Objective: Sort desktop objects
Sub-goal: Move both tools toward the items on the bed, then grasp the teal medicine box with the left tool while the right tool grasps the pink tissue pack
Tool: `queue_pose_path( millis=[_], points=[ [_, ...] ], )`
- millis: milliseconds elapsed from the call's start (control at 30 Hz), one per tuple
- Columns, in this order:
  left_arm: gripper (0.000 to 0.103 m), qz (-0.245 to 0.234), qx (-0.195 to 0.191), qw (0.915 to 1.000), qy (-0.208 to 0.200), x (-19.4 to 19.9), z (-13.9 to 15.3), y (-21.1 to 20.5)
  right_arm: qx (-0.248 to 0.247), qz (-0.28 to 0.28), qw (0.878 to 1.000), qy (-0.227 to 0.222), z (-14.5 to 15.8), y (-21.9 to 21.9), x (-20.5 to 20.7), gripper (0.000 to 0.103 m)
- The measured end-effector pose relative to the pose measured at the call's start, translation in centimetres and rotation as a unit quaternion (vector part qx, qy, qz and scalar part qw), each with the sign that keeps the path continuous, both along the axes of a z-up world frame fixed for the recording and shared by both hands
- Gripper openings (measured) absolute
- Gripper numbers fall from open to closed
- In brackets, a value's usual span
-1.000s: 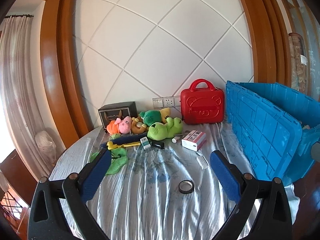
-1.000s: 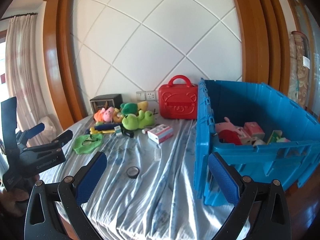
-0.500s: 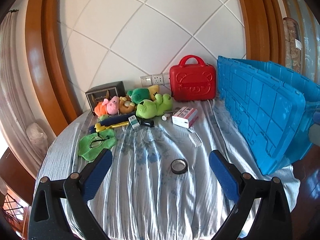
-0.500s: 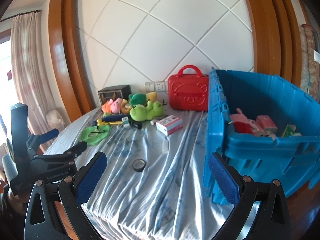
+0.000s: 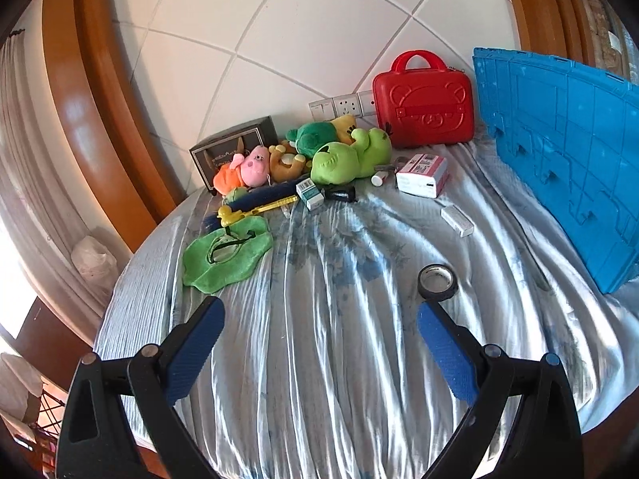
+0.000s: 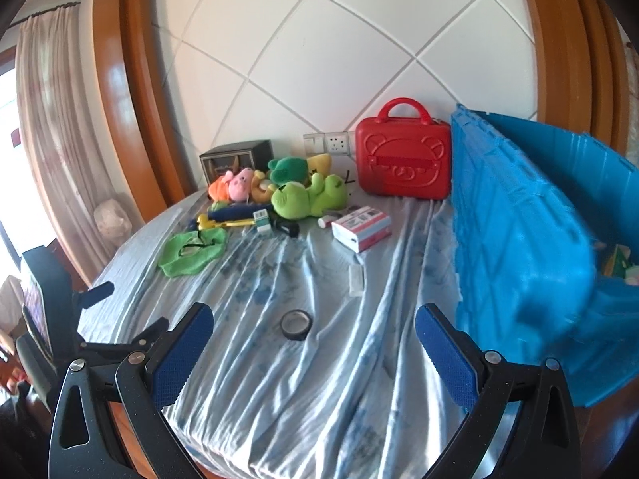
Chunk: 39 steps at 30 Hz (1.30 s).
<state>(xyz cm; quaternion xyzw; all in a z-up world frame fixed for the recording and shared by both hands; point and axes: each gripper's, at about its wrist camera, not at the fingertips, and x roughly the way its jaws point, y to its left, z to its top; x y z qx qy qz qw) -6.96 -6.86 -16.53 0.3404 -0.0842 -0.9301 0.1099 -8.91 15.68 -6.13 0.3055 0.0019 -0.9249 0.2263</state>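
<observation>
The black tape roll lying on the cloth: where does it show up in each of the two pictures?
Left wrist view: the black tape roll lies right of centre, just beyond the tip of the right-hand blue pad of the left tool.
Right wrist view: the tape roll lies near the middle, between the pads of the right tool.
Shared landmark: the red bear case stands against the wall behind it in both.

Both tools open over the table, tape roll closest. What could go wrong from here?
1. The tape roll lies flat on wrinkled cloth; the left tool may snag fabric while gripping it.
2. The right tool faces the same roll; with the left tool beside it, they could collide.
3. The bin wall is tall; a low carry may hit it.
</observation>
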Motion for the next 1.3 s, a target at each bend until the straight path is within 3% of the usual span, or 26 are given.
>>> queue_pose_path(
  millis=[100, 367, 633, 800, 900, 1033, 1300],
  points=[
    [0.099, -0.016, 0.027, 0.9995, -0.007, -1.9, -0.5, -2.9, 0.005, -0.011, 1.0, -0.011, -0.9, -2.2, -2.3, 0.103],
    [0.099, -0.055, 0.005, 0.9984, 0.009, -10.6, -0.1, -9.3, 0.009, -0.082, 0.996, -0.036, -1.8, -8.1, -9.7, 0.103],
    [0.099, -0.055, 0.046, 0.997, 0.027, -21.2, -0.2, -11.0, 0.018, -0.136, 0.99, -0.037, -1.0, -9.0, -14.5, 0.103],
    [0.099, -0.045, 0.091, 0.9949, -0.003, -27.2, -2.7, -11.3, 0.038, -0.129, 0.991, -0.02, -0.2, -9.0, -17.9, 0.103],
    [0.099, -0.024, 0.094, 0.9951, -0.017, -30.4, -4.8, -11.7, 0.032, -0.123, 0.992, -0.027, -0.7, -8.6, -20.9, 0.103],
    [0.099, 0.003, 0.119, 0.9916, -0.051, -34.4, -7.9, -12.5, 0.019, -0.105, 0.993, -0.045, -2.8, -8.2, -25.6, 0.103],
    [0.098, 0.045, 0.132, 0.9879, -0.067, -39.1, -11.9, -14.6, 0.002, -0.078, 0.992, -0.097, -8.8, -8.6, -32.5, 0.103]
  ],
)
